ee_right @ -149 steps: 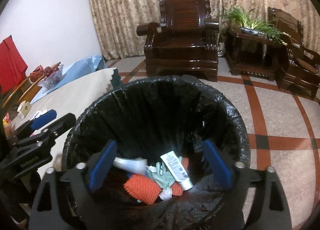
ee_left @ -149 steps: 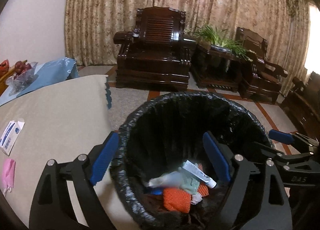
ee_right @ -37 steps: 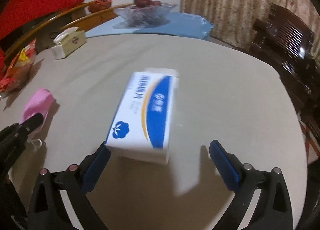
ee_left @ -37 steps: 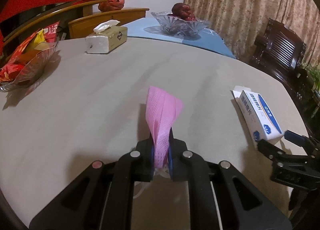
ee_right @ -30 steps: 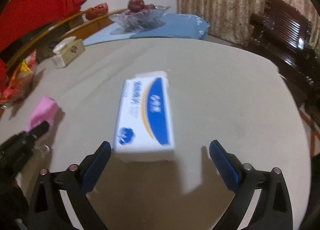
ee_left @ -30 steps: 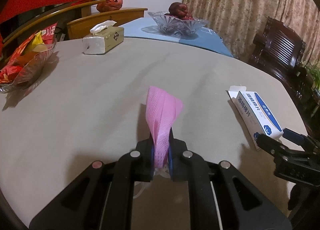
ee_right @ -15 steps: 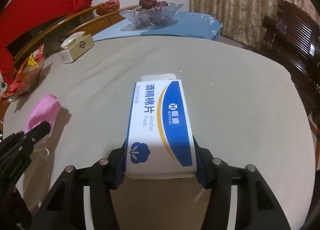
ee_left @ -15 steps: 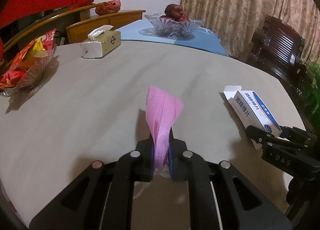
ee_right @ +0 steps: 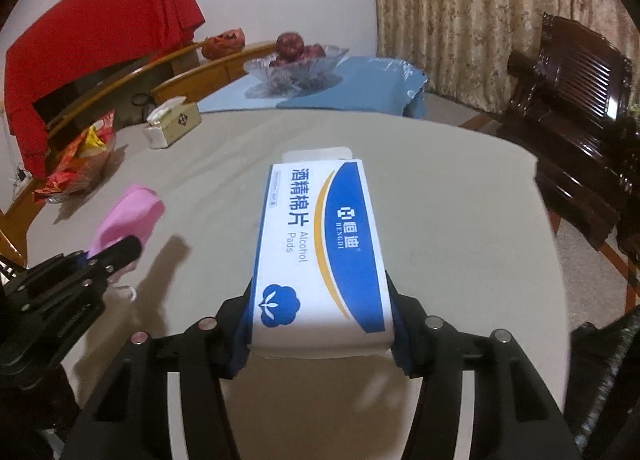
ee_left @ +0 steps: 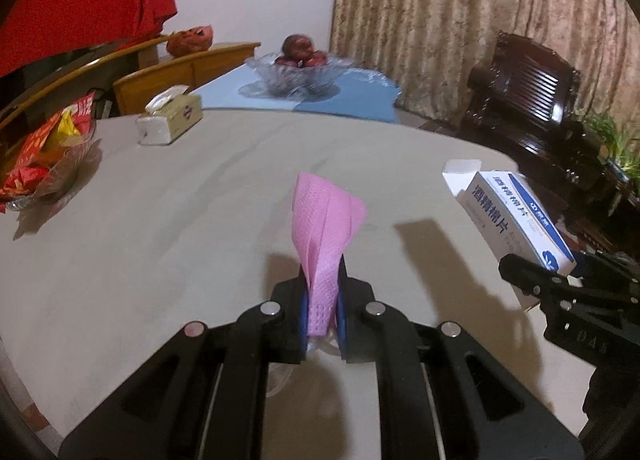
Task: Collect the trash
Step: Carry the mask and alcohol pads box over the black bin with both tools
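My left gripper (ee_left: 322,312) is shut on a folded pink face mask (ee_left: 322,228) and holds it above the beige round table (ee_left: 160,220). My right gripper (ee_right: 320,324) is shut on a white and blue alcohol pads box (ee_right: 320,252), lifted off the table with its far flap open. In the left wrist view the box (ee_left: 512,204) and the right gripper (ee_left: 560,284) show at the right. In the right wrist view the pink mask (ee_right: 128,220) and the left gripper (ee_right: 104,256) show at the left.
A tissue box (ee_left: 170,125), a glass fruit bowl (ee_left: 298,72) on a blue cloth and a bowl of red snack packets (ee_left: 40,164) stand at the table's far side. A dark wooden armchair (ee_left: 528,100) stands beyond the table's right edge. A black bin bag edge (ee_right: 604,380) shows low right.
My right gripper closed on the alcohol pads box and lifted it off the table. My left gripper, still holding the pink mask, has risen slightly.
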Available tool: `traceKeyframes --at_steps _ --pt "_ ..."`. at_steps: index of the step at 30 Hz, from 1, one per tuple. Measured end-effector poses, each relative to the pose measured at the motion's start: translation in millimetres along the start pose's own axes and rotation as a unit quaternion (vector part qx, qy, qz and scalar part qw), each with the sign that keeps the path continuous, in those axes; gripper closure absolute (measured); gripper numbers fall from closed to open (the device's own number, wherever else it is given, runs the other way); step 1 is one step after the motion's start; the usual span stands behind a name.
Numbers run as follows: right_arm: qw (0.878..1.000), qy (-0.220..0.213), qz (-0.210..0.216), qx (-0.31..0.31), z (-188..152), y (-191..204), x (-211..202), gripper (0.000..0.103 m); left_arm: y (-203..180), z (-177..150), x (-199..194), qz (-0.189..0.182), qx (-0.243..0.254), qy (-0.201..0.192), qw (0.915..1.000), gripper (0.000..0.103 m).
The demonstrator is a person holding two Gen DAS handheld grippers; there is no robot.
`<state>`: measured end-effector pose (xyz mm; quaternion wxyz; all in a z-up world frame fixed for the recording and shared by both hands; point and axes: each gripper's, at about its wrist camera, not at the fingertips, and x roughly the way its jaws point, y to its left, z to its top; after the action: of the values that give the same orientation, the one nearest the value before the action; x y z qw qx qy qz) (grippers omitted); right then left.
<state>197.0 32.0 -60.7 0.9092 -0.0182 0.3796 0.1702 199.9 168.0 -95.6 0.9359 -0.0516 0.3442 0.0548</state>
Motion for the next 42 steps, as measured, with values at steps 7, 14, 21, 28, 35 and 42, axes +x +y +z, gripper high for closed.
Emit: traceKeyframes --at_steps 7,14,21,28,35,42 --pt "1.0 -0.022 -0.005 0.005 -16.9 -24.4 -53.0 0.048 -44.0 0.9 -32.3 -0.03 0.018 -0.015 0.9993 0.093" --pt "0.999 -0.041 -0.013 0.026 -35.2 -53.7 -100.7 0.048 -92.6 -5.8 -66.0 -0.068 0.041 -0.026 0.9965 0.093" --pt "0.996 -0.064 -0.043 0.054 -55.7 -92.6 -149.5 0.048 -144.6 -15.1 -94.9 -0.113 0.067 -0.036 0.9907 0.093" --pt "0.99 -0.081 -0.082 0.081 -75.0 -131.1 -190.1 0.048 -194.1 -27.7 -112.8 -0.153 0.095 -0.041 0.9828 0.093" --pt "0.982 -0.091 -0.121 0.109 -94.0 -163.7 -220.3 0.048 -239.2 -36.0 -127.3 -0.191 0.124 -0.046 0.9725 0.093" --pt "0.974 -0.09 -0.155 0.138 -116.8 -196.5 -241.3 0.048 -285.8 -49.7 -128.4 -0.229 0.156 -0.04 0.9599 0.093"
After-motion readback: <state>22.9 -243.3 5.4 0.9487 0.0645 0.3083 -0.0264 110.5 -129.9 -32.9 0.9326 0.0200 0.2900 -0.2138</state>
